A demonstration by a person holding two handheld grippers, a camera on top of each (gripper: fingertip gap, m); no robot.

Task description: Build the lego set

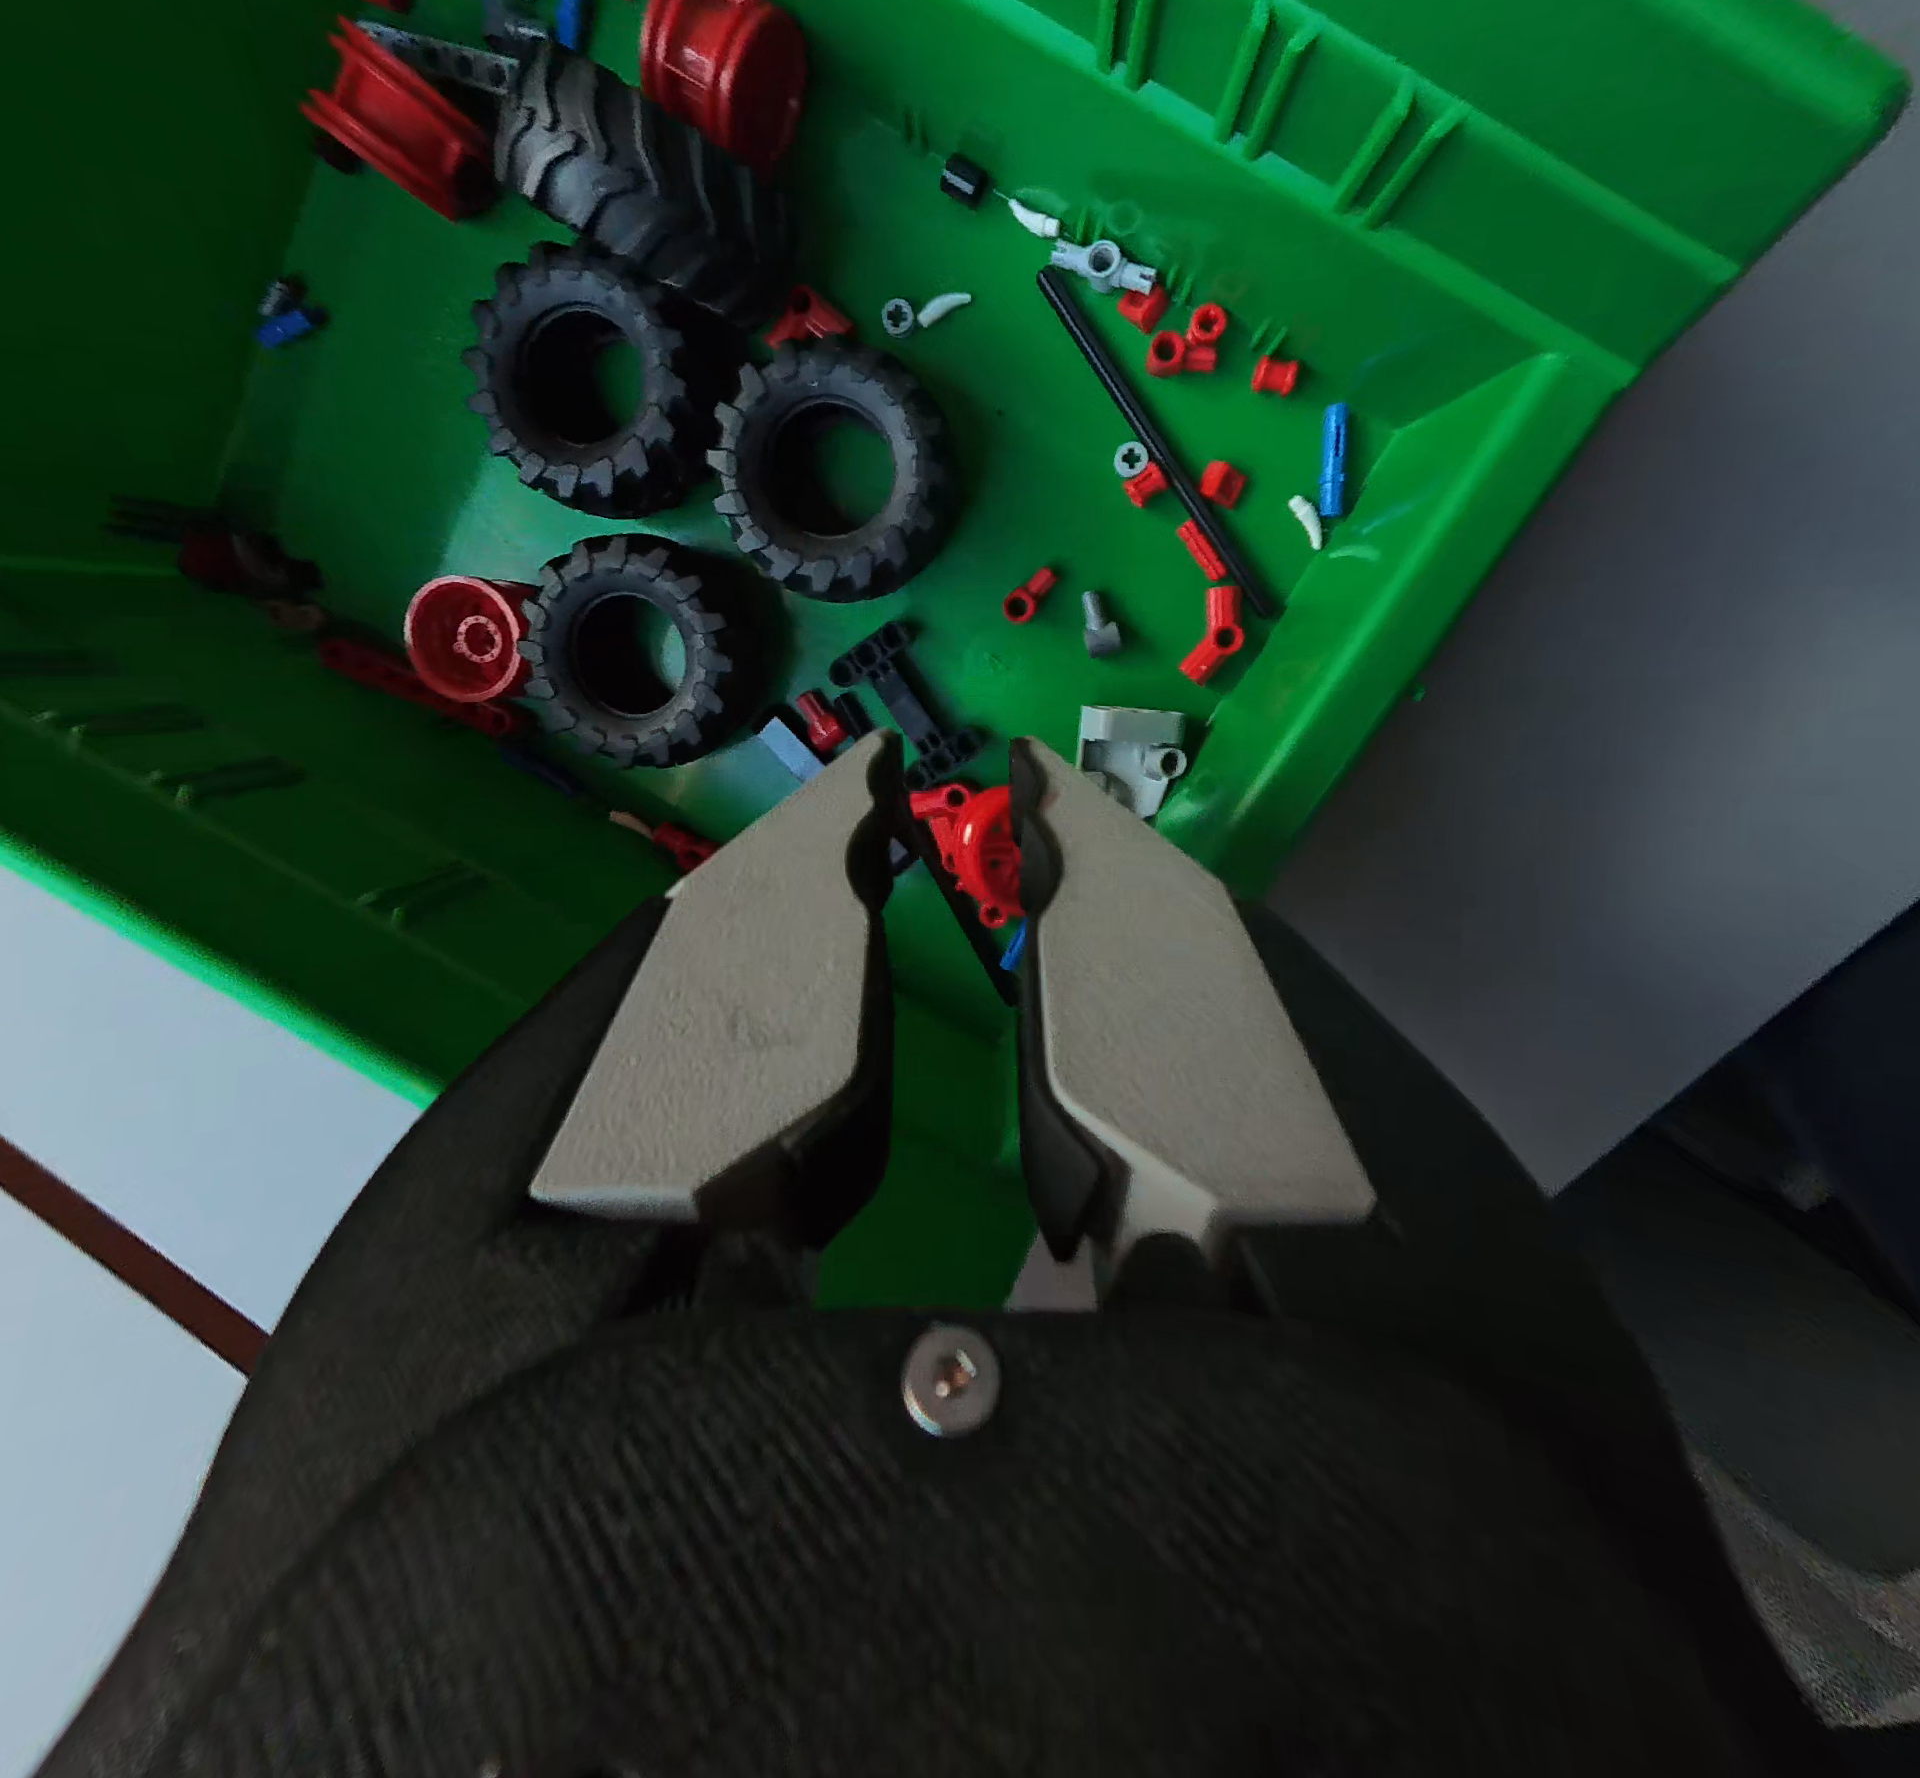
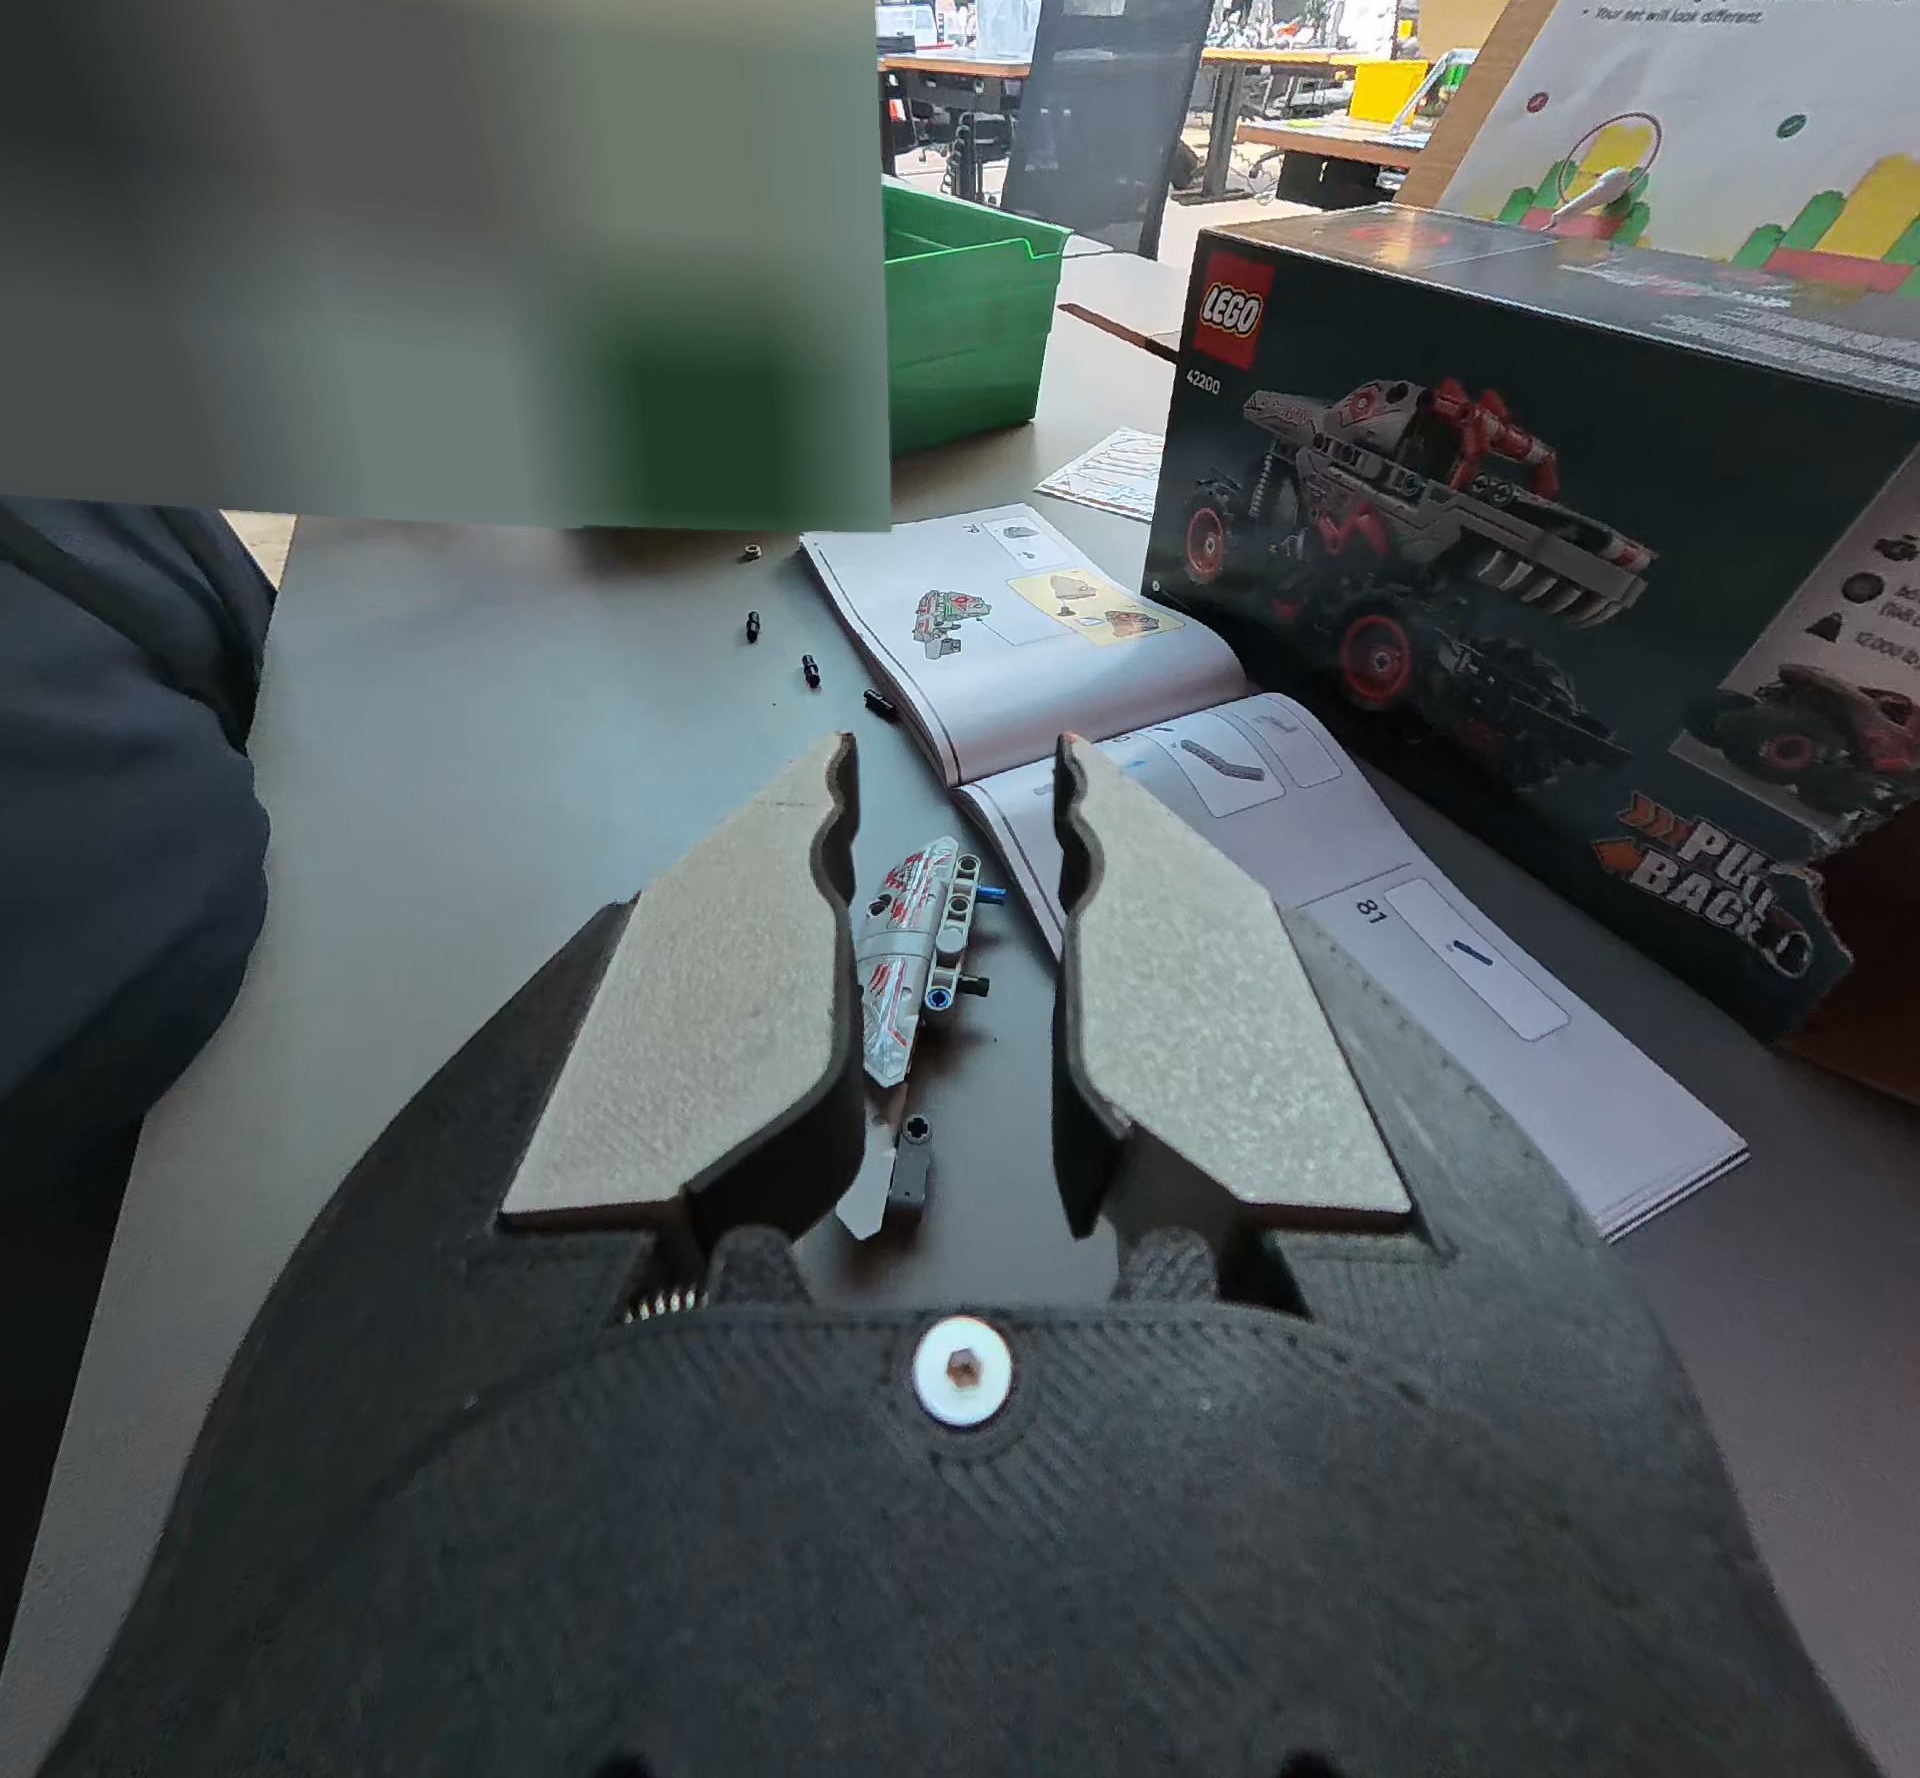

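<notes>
In the left wrist view my left gripper (image 1: pixel 951 762) hangs open over a green bin (image 1: pixel 1382 170) of loose Lego parts. A red round piece (image 1: pixel 977 840) and a black beam (image 1: pixel 909 700) lie on the bin floor between and just beyond its fingertips. Several black tyres (image 1: pixel 831 466) and red wheel hubs (image 1: pixel 722 55) lie farther in. In the right wrist view my right gripper (image 2: pixel 956 772) is open and empty above a grey table. A small grey assembly with red markings (image 2: pixel 914 949) and a dark grey connector (image 2: pixel 911 1172) lie on the table between its fingers.
An open instruction booklet (image 2: pixel 1091 689) lies right of the right gripper, with the Lego box (image 2: pixel 1507 585) behind it. Three small black pins (image 2: pixel 810 670) lie on the table ahead. A green bin (image 2: pixel 966 326) stands at the back. A person's dark sleeve (image 2: pixel 114 793) is at the left. Across from one pair of fingers to the other is roughly 45 cm.
</notes>
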